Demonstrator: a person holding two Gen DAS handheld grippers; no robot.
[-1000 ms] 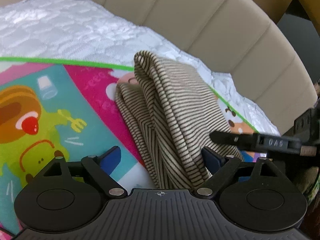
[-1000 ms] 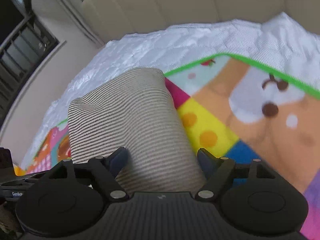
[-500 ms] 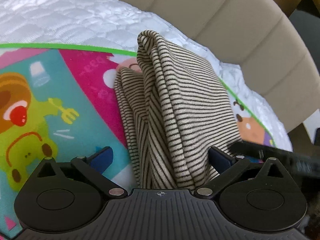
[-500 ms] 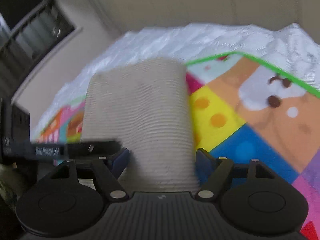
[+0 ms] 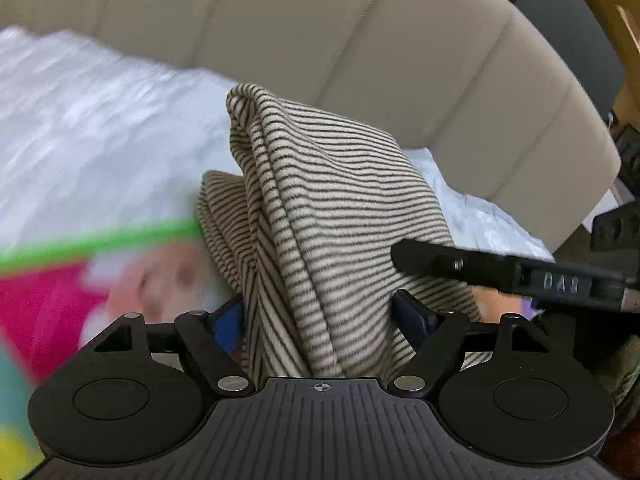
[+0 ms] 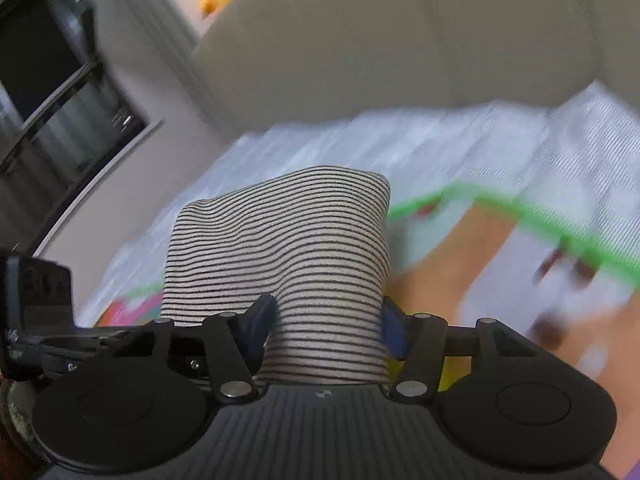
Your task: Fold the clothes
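Beige knit fabric with thin dark stripes, a folded garment (image 5: 340, 216), fills the middle of both wrist views, its long axis running away from the cameras toward the padded tan headboard (image 5: 400, 60). Its near end is hidden behind the gripper bodies. The left gripper (image 5: 320, 316) has both blue-padded jaws pressed against the bunched cloth; the right gripper (image 6: 326, 324) is likewise clamped on it. The garment lies raised over the green-bordered edge of the multicoloured play mat (image 5: 48, 300), beside the white quilted mattress cover (image 5: 100, 128). Mat and cover are motion-blurred; their patterns cannot be made out.
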